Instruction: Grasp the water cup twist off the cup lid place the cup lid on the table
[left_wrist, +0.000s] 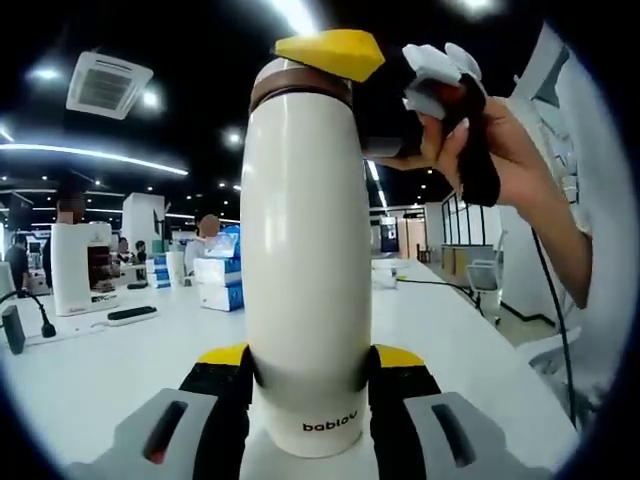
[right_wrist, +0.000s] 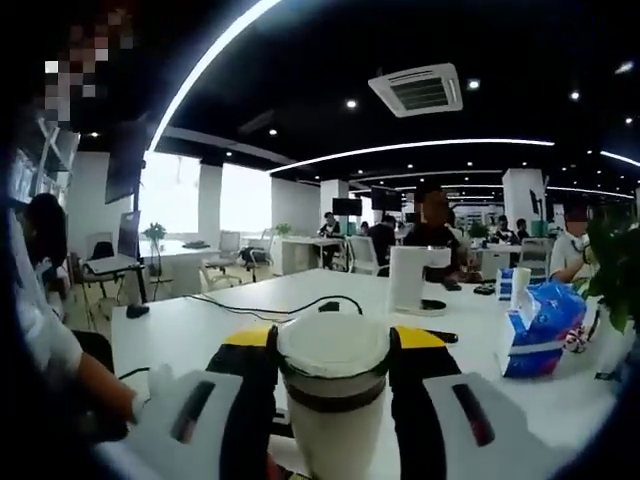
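Two tools are clamped on the smooth, likely slippery water cup (left_wrist: 305, 260): left tool (left_wrist: 310, 365) low, right tool (right_wrist: 333, 350) at the cup lid (right_wrist: 333, 345).

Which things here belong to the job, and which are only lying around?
For the job: water cup, cup lid, left gripper, right gripper, table.
Lying around: tissue pack, cable, white machine.
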